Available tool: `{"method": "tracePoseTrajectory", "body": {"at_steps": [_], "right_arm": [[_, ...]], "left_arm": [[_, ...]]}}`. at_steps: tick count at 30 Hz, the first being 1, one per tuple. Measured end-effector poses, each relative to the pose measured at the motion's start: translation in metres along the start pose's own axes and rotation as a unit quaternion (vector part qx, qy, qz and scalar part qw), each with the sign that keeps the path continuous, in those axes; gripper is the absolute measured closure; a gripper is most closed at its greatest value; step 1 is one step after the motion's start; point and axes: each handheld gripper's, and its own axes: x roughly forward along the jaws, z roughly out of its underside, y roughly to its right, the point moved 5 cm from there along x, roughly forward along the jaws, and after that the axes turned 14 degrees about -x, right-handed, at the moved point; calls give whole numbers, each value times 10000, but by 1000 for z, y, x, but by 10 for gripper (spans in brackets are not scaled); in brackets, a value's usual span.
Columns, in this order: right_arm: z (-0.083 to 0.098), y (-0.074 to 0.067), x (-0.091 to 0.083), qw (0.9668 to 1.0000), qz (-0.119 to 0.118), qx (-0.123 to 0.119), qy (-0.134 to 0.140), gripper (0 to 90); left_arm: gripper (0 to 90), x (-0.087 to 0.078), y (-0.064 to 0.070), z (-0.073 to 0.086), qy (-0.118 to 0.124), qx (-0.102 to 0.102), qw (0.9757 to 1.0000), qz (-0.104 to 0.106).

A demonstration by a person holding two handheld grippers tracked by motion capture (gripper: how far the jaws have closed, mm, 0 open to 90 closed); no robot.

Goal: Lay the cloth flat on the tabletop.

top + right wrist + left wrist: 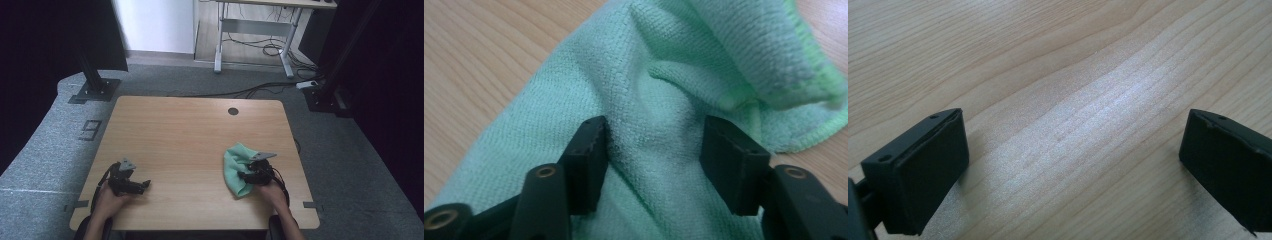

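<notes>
Wooden table (190, 145), light grain, round cable hole (233, 111) near far edge. Green microfibre cloth (236, 167) on the table's right half, toward near edge, crumpled, not flat.

Right gripper (248, 175) at the cloth's right side, resting on it, grey three-cornered plate (263, 156) up top, cable trailing back over the wrist. Right hand (272, 189) just behind, forearm in from bottom edge.

Right gripper view: same cloth (659, 100) close up, bunched, a raised fold running up btwn the two black jaws. Right gripper (654, 150) about half open, jaws set either side of that fold. Left jaw's pad against the fabric; right jaw's pad close to it, contact there can't tell for sure. Fabric btwn jaws, not squeezed thin, no firm pinch visible. Brighter green hem at upper right, folded over on itself. Bare wood at upper left and far right corner.

Left gripper (141, 186) on the table's left half, near front edge, well apart from cloth. Left hand (107, 200) wrapped round its body, grey plate on top too.

Left gripper view: left gripper (1073, 165) wide open, jaws far apart at either side, nothing btwn them, just bare wood (1063, 75) underneath. Low over the tabletop, pads close to surface.

Grey carpet round the table, desk legs and cables beyond.
</notes>
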Motion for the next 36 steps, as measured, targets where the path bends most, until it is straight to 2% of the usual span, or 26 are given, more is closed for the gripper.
{"method": "tracePoseTrajectory", "body": {"at_steps": [5,14,27,36], "right_arm": [[-8,-7,7,9999,-36,-147,19,464],[-34,-28,27,9988,-235,-431,41,458],[-68,-58,55,9964,-494,-677,83,457],[-85,-76,69,9945,-616,-823,175,457]], "left_arm": [[0,0,0,0,1,-8,10000,-7],[0,1,1,-1,2,-15,10000,-14],[0,3,6,-2,7,1,10000,9],[0,4,8,-2,-2,30,10000,26]]}}
